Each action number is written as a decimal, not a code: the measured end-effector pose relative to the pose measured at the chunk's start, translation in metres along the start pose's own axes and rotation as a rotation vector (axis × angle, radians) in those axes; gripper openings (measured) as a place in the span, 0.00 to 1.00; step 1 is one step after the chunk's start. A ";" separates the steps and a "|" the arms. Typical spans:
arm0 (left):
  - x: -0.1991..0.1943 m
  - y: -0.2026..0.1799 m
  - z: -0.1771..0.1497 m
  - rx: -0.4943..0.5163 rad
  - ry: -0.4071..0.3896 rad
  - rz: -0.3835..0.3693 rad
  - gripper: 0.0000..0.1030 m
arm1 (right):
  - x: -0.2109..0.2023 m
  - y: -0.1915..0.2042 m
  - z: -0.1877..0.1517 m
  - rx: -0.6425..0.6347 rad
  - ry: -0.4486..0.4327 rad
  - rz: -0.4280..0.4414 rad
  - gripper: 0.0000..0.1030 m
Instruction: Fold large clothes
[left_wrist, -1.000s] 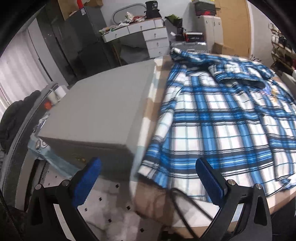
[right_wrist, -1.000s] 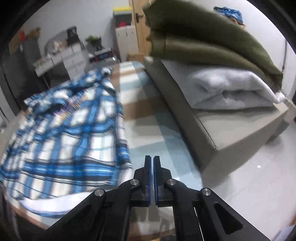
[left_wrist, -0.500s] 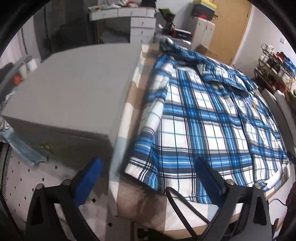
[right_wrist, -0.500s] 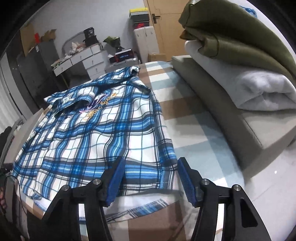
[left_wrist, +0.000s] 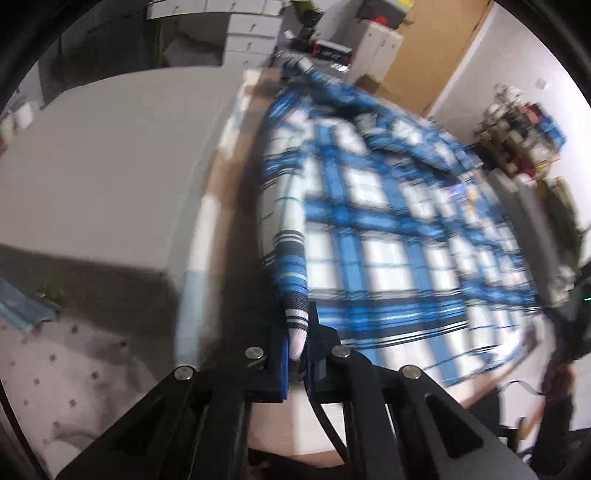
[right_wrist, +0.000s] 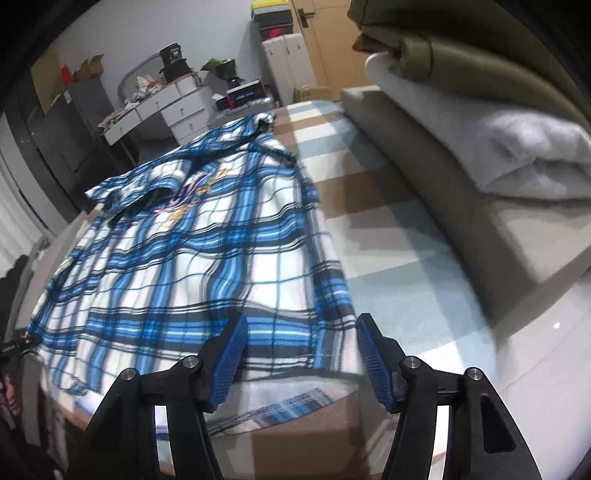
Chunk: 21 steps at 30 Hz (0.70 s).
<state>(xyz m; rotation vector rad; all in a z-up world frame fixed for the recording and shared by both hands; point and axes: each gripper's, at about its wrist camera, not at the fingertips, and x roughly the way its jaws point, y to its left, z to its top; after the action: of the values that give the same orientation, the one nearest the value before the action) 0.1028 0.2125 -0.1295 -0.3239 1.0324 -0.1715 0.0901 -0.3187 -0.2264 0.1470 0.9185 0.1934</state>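
Observation:
A blue, white and black plaid shirt (left_wrist: 388, 251) lies spread flat on the bed, collar at the far end. In the left wrist view my left gripper (left_wrist: 297, 332) is shut on the near left corner of the shirt. A rolled bit of the striped hem stands up between the blue pads. The view is blurred. The same shirt (right_wrist: 184, 258) fills the right wrist view. There my right gripper (right_wrist: 299, 350) is open at the near right corner of the hem. Its blue pads (right_wrist: 229, 354) stand either side of the cloth without pressing it.
The bed (right_wrist: 388, 295) has a tan, white and pale blue striped sheet. A grey padded block (left_wrist: 110, 166) flanks its left side. Another on the right carries a folded white blanket (right_wrist: 517, 158) and an olive one (right_wrist: 480, 55). A white dresser (right_wrist: 177, 107) stands beyond.
My left gripper went from wide open to shut on the shirt's near left corner and tipped downward. My right gripper went from shut to open and came over the hem's right corner.

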 end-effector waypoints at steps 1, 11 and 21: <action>-0.007 -0.004 0.003 0.003 -0.021 -0.040 0.02 | 0.000 0.000 0.000 0.013 0.009 0.035 0.52; -0.025 -0.039 0.045 0.036 -0.145 -0.291 0.02 | 0.000 -0.011 0.006 0.191 0.045 0.301 0.07; 0.004 -0.004 0.029 -0.074 -0.037 -0.192 0.14 | 0.003 -0.014 0.003 0.165 0.055 0.186 0.24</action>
<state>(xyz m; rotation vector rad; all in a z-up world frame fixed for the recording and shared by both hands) 0.1294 0.2131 -0.1176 -0.4923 0.9723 -0.2992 0.0961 -0.3319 -0.2297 0.3820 0.9755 0.2954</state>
